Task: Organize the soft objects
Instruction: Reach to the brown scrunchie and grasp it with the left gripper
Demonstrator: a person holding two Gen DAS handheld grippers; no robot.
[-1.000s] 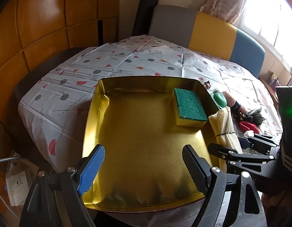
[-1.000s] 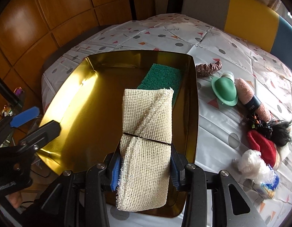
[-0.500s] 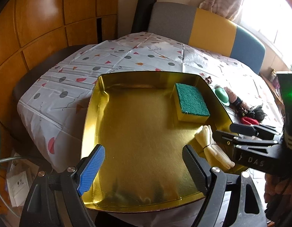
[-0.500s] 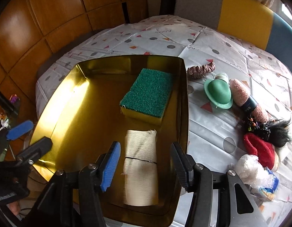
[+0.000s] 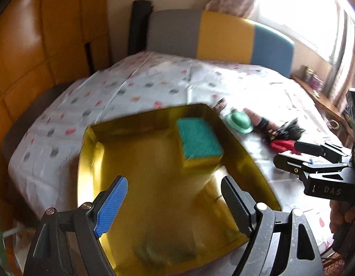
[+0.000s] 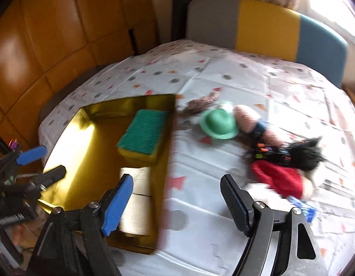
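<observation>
A gold tray [image 5: 154, 119] [image 6: 90, 115] sits on the patterned tablecloth. In it lie a green-topped yellow sponge [image 5: 198, 142] [image 6: 143, 135] and a folded cream cloth [image 6: 138, 202]. My right gripper [image 6: 175, 204] is open and empty over the tablecloth, just right of the tray. It also shows in the left wrist view [image 5: 299, 158]. My left gripper [image 5: 175, 204] is open and empty over the tray's near end. On the cloth to the right lie a green hat [image 6: 220, 125], a pink roll [image 6: 248, 119], a black furry toy [image 6: 301, 154] and a red soft item [image 6: 278, 177].
A brown scrunchie [image 6: 200, 105] lies by the tray's far right corner. A white bag with a blue packet [image 6: 301, 207] lies near the right gripper's right finger. A grey, yellow and blue chair back [image 6: 264, 27] stands behind the table. Wooden panels [image 6: 51, 46] line the left.
My right gripper has left the cream cloth in the tray and swung right, over the tablecloth towards the loose items. Both views are blurred by motion. The left gripper has shifted slightly.
</observation>
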